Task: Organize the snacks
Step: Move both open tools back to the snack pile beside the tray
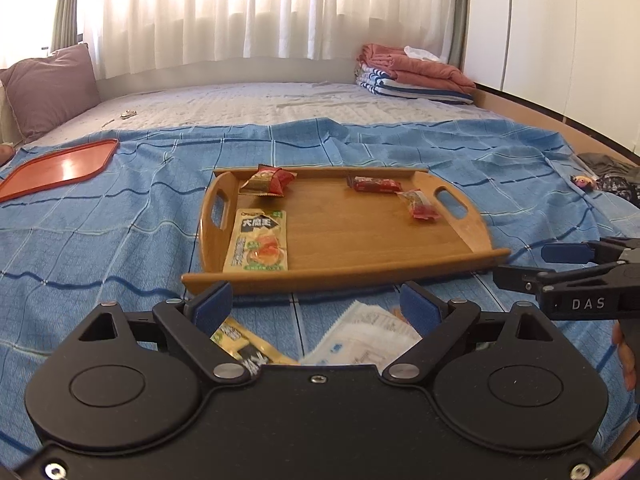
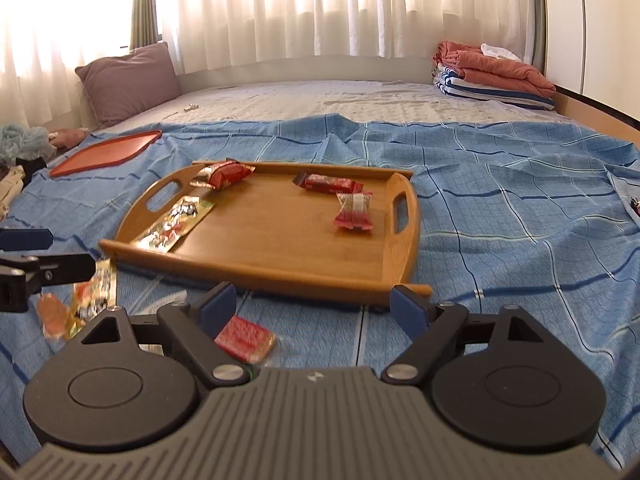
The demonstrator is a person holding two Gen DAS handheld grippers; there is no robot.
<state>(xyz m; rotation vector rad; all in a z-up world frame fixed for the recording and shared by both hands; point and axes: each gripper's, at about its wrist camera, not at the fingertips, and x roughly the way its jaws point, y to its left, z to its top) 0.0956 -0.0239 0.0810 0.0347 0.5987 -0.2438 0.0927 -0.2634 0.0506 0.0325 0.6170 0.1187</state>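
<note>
A wooden tray point(image 1: 360, 248) point(image 2: 280, 256) lies on the blue checked cloth. It holds a yellow-green packet point(image 1: 258, 240) point(image 2: 172, 226) at its left side, a red bag point(image 1: 270, 180) point(image 2: 224, 173) at the back left, a red bar point(image 1: 374, 184) point(image 2: 330, 183) and a small red candy pack point(image 1: 420, 205) point(image 2: 354, 212). My left gripper point(image 1: 316, 306) hangs open before the tray's near edge; under it lie a yellow packet point(image 1: 246, 344) and a white packet point(image 1: 364, 338). My right gripper point(image 2: 312, 310) point(image 1: 532, 264) is open too, above a red wafer pack point(image 2: 246, 338).
An orange tray point(image 1: 60, 168) point(image 2: 106, 152) lies at the far left of the cloth. More loose snacks point(image 2: 80, 300) lie left of the right gripper. A mauve pillow point(image 2: 128, 80) and folded blankets point(image 1: 416, 74) sit at the back. Dark clothing point(image 1: 612, 180) lies at the right edge.
</note>
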